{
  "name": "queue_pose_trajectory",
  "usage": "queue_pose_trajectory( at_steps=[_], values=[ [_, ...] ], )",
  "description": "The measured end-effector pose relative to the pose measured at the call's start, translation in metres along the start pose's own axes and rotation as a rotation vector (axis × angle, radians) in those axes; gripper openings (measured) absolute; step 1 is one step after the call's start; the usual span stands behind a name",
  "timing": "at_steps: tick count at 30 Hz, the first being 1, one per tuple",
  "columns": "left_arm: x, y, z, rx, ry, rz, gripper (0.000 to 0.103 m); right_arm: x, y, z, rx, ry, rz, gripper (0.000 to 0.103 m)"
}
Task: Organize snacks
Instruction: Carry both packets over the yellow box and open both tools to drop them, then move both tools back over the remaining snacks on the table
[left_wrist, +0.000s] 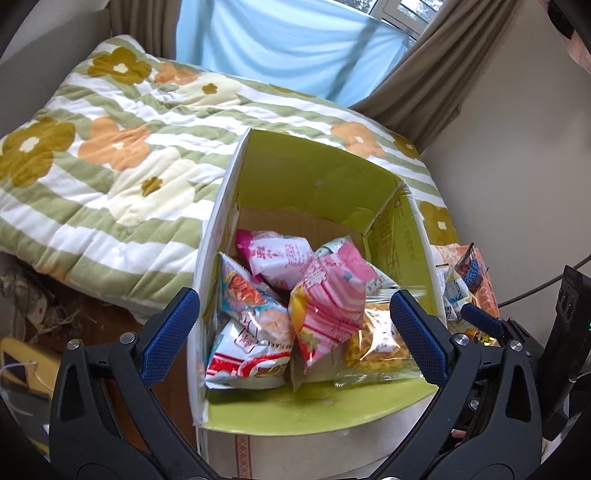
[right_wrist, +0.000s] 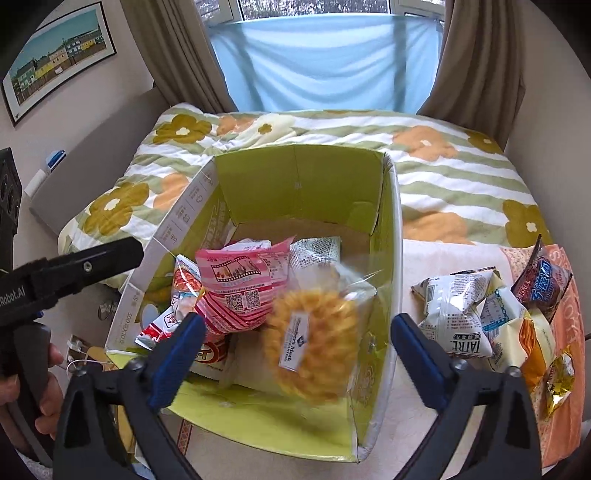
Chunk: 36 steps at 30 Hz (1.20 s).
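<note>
Cardboard box, foil and film snack bags, quilted cloth.
Box (right_wrist: 303, 177) is cardboard, matt green inside, bare brown floor. Pink bag (left_wrist: 328, 299) glossy crinkled plastic; clear bag (right_wrist: 314, 350) shiny transparent film with paper label. Quilt (left_wrist: 110, 155) soft stitched cotton-like cloth. Pads (left_wrist: 170, 332) blue, textured rubbery; gripper arms matt black plastic, metal screws. Curtains (right_wrist: 476, 59) matt woven fabric.

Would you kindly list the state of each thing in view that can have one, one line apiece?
Green-lined cardboard box: open-topped, upright, partly filled with snack packets.
Clear bag of yellow curly crisps: blurred, inside the box, free of both tools.
Pink striped snack packet: lying in the box.
Loose packets beside the box: outside it, unsorted.
Left tool: open, empty.
Right tool: open, empty.
</note>
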<state>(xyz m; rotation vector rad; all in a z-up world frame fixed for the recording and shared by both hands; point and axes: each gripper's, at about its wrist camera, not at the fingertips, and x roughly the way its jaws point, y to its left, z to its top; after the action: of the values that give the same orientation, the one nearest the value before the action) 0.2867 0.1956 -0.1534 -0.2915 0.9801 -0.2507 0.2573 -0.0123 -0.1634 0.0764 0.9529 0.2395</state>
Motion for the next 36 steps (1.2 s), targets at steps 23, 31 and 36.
queue_pose_trajectory(
  at_steps=[23,31,36],
  values=[
    [-0.029,-0.071,-0.036,0.103,-0.025,-0.083,0.102,-0.087,-0.052,-0.041,0.124,-0.139,-0.122,0.101],
    [-0.015,-0.167,-0.071,0.186,-0.017,-0.107,0.102,-0.135,-0.129,-0.067,0.172,-0.183,-0.232,0.101],
    [0.002,-0.236,-0.103,0.243,0.024,-0.123,0.102,-0.166,-0.189,-0.089,0.188,-0.158,-0.292,0.101]
  ],
)
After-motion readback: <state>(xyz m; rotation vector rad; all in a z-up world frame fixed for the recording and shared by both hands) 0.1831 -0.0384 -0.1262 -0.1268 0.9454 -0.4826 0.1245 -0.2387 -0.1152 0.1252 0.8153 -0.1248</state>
